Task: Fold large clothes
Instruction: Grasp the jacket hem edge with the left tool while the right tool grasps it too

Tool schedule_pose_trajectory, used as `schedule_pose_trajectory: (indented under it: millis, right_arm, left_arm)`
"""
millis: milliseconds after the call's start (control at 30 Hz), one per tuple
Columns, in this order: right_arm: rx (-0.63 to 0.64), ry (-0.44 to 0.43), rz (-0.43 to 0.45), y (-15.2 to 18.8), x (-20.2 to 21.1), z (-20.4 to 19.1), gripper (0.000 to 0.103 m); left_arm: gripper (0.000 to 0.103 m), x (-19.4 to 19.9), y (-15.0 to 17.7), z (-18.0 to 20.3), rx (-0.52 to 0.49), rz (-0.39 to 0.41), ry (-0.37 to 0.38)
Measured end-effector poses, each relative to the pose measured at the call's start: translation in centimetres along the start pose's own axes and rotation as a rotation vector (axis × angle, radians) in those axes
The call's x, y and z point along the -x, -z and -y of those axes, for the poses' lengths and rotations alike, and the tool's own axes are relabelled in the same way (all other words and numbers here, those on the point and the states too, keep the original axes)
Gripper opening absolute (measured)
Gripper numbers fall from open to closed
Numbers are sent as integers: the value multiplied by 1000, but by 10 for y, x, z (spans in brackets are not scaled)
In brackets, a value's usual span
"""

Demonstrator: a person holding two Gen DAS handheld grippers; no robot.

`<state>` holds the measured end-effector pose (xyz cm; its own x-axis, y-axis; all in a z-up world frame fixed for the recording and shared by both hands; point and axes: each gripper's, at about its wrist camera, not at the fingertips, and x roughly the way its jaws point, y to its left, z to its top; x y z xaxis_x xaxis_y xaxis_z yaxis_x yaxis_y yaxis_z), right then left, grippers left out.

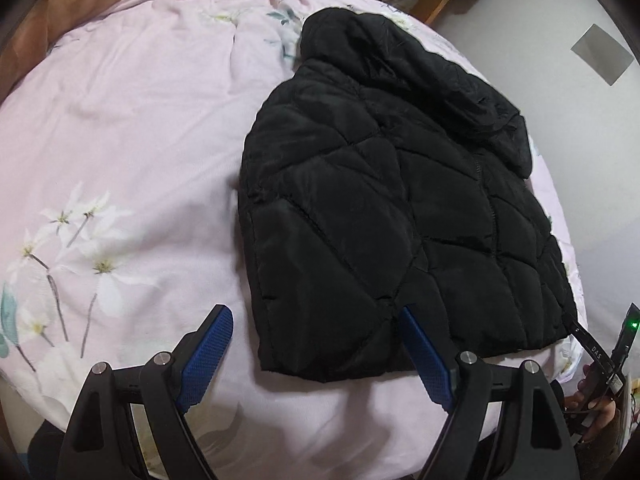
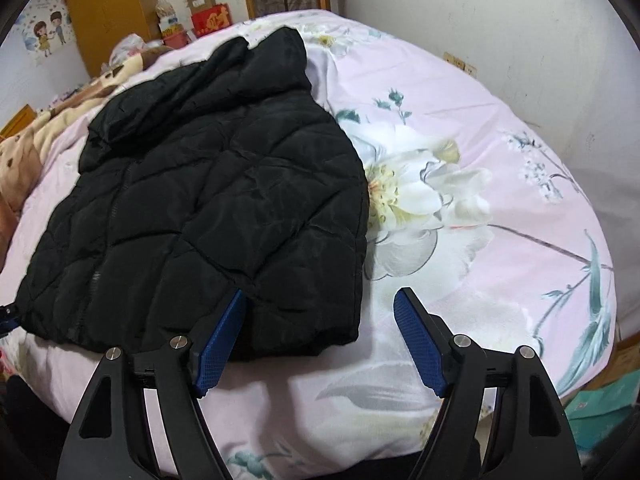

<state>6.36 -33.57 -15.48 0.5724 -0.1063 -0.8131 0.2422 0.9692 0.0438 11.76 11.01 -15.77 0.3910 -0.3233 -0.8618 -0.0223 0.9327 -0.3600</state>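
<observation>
Black quilted jacket [image 1: 384, 216] is lying flat on the bed's pink floral sheet [image 1: 132, 128], hood end pointing away from the cameras, hem edge nearest them. Sleeves are not showing as separate shapes; can't tell how they are tucked.

Left tongs [image 1: 316, 320] are standing wide open, gripping nothing. One blue pad [image 1: 424, 356] is sitting over the jacket's hem corner, the other over bare sheet beside the jacket; contact with the fabric is unclear.

Right tongs [image 2: 320, 304] are also gaping wide, nothing clamped. Their left pad [image 2: 220, 344] is overlapping the jacket's near hem, the other pad is hanging over the sheet just beside the jacket.

Only the left wrist view is showing a hand [image 1: 592, 408] with a black device carrying a green light, at the frame edge past the jacket's hem corner, mostly cut off. It is also showing a grey patch on the wall beyond the jacket's hood side.

Only the right wrist view is showing a big white flower print [image 2: 412, 188] just beside the jacket, a brown patterned blanket [image 2: 24, 148] on the jacket's far side, red boxes [image 2: 210, 20] and a wooden cupboard beyond the hood, and a cartoon wall sticker.

Fisheye rim is cropping the bed edges in both views; box lettering is unreadable.
</observation>
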Motion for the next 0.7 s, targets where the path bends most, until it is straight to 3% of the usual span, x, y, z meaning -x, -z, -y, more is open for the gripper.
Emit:
schedule_pose_trajectory:
  millis: [233,333,500,567,700]
  right_arm:
    - [41,2,-10,3,-9,-8,75]
    - [27,-34,-28,3,-11,-9,61]
    - [48,-26,-55,3,-15,-14,53]
    - [54,-26,-51,3,-13,-15,40]
    - [63,-39,-28,1,-5,-18,24]
  left_arm:
    - [69,-16,0,10,-15,-19,-19]
    - [64,-18,-1,14,-18,-12,-36]
    - [43,-18,-4,19,-18,-2,-48]
    - [36,-13,-6,23,-22,18,-39]
    - [25,0,-9,30,-33,41,-33]
